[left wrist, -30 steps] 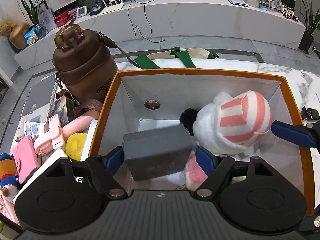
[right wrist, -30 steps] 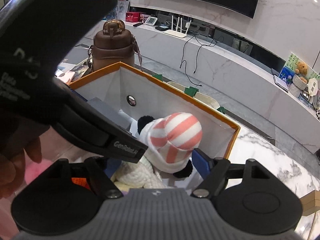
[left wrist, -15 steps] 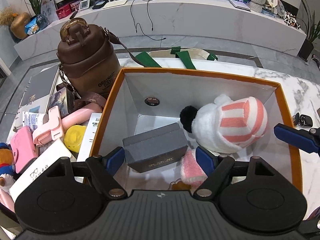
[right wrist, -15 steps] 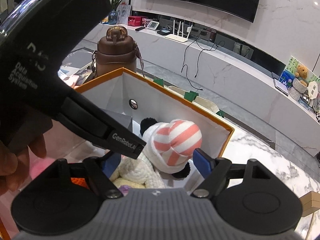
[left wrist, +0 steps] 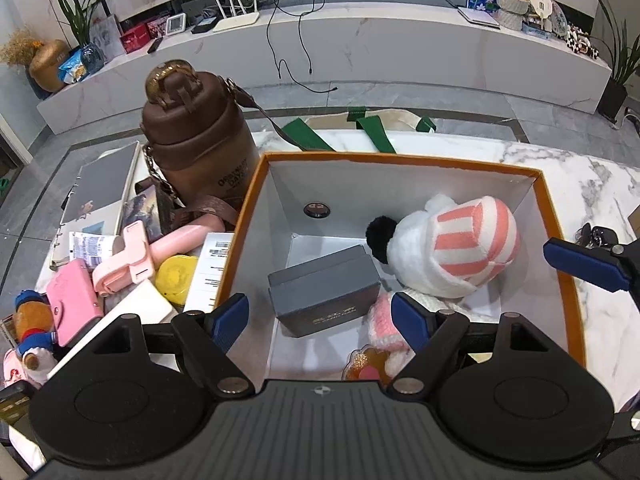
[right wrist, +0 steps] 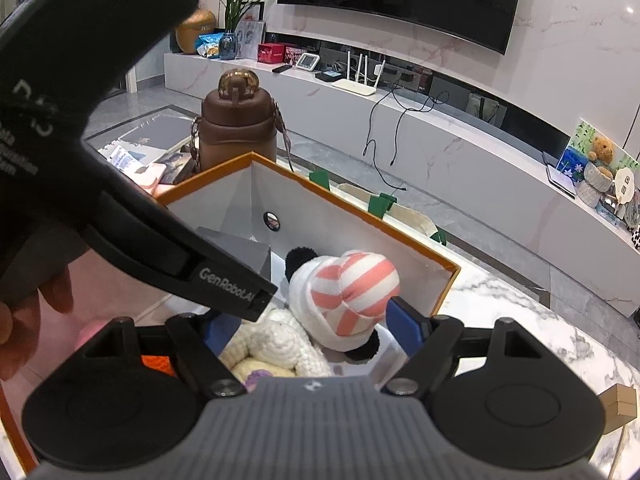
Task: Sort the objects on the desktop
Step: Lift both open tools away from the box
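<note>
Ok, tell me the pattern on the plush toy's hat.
Pink and white stripes on the hat, clearest in the left wrist view.

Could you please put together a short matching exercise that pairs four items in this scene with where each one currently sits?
Items:
1. grey box
2. brown bottle
3. striped plush
4. yellow disc

Places:
A. outside the orange-rimmed box, standing beyond its far-left corner
B. inside the orange-rimmed box, right part
C. outside, lying low beside the pink items left of the box
D. inside the orange-rimmed box, left part

Pairs: 1-D, 2-A, 3-B, 4-C
</note>
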A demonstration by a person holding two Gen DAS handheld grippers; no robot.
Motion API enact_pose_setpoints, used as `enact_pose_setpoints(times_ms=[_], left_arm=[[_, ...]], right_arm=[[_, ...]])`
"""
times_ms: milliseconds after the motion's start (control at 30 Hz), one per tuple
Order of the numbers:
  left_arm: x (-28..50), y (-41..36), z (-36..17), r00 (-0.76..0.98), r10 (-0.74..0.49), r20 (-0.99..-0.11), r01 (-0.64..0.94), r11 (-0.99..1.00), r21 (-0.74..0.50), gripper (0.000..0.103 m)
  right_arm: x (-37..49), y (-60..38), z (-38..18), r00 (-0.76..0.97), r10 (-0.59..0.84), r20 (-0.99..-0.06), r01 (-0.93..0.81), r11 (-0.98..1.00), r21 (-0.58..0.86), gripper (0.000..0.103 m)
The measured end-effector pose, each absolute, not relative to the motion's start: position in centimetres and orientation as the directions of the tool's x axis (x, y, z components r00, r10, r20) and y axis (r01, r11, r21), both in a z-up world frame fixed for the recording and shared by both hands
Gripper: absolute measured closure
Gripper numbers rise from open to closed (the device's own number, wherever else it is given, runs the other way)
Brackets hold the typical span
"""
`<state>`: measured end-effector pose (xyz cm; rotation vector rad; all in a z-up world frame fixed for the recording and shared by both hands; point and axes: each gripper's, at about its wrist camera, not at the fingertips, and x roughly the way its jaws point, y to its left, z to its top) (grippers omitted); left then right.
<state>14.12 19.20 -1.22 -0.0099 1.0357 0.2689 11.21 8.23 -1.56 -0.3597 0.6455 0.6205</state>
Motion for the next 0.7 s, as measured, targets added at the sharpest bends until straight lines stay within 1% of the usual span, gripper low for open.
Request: enact_pose_setpoints(times_ms=[233, 400, 700], left_arm=[[12.8, 18.7, 0.3, 0.502, 0.227, -0.834, -0.219, 0.967, 0.131, 0.01], [11.9, 17.9, 1.2, 0.522, 0.229, -0.822, -0.206, 0.969, 0.139, 0.01], [11.6, 15.1, 1.8, 0.54, 0.228, -0.81, -0.159, 0.973, 0.168, 0.01]], right_arm=[[10.0, 7.3, -1.0, 0.636, 0.428, -0.642, -0.641, 0.756, -0.131, 0.023], [9.4, 6.1, -0.7, 0.622, 0.445, -0.644, -0.648, 0.755, -0.105, 0.023], [8.5, 3.6, -0.7, 0.621, 0.452, -0.641, -0.648, 0.756, -0.094, 0.023]])
